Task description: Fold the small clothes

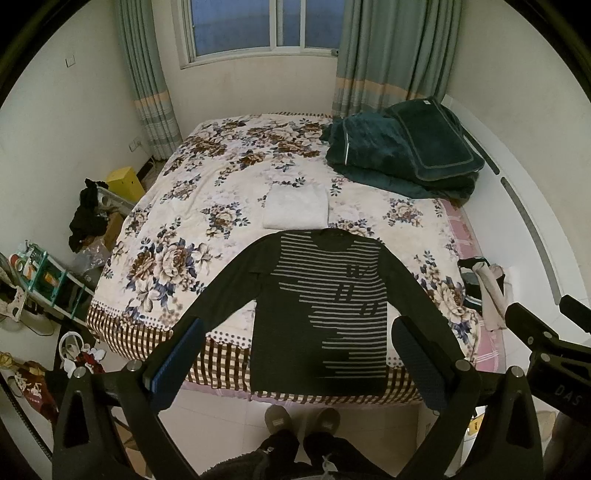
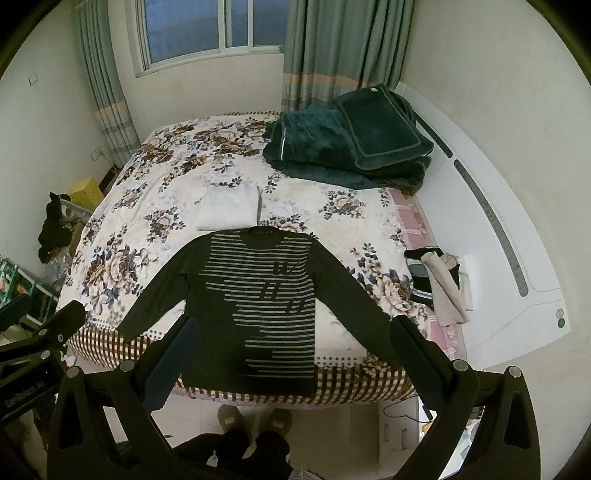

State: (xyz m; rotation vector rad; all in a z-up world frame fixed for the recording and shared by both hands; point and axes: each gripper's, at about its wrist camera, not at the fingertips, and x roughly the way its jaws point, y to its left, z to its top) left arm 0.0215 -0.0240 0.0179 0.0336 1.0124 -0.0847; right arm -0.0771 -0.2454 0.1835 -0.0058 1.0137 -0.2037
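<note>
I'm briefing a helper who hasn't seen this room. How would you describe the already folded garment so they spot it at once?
On the floral bedspread, look just beyond the collar of the spread-out dark striped long-sleeved sweater. There lies a small white folded garment, a neat rectangle. It is the only plain white piece, unlike the dark green plush blanket pile behind it.

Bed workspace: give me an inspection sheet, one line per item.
Surface: bed with floral blanket, checked hem hanging at the near edge.
Job's things: dark striped sweater spread flat, sleeves out, its hem hanging over the near edge; folded white garment just beyond its collar.
Clutter: dark green bedding pile at far right corner; small clothes heap on the bed's right edge.
Grippers: left gripper and right gripper both open, empty, above the near edge.
Cables: thin cable on the floor at right.
Surroundings: window, curtains, cluttered shelf at left.
</note>
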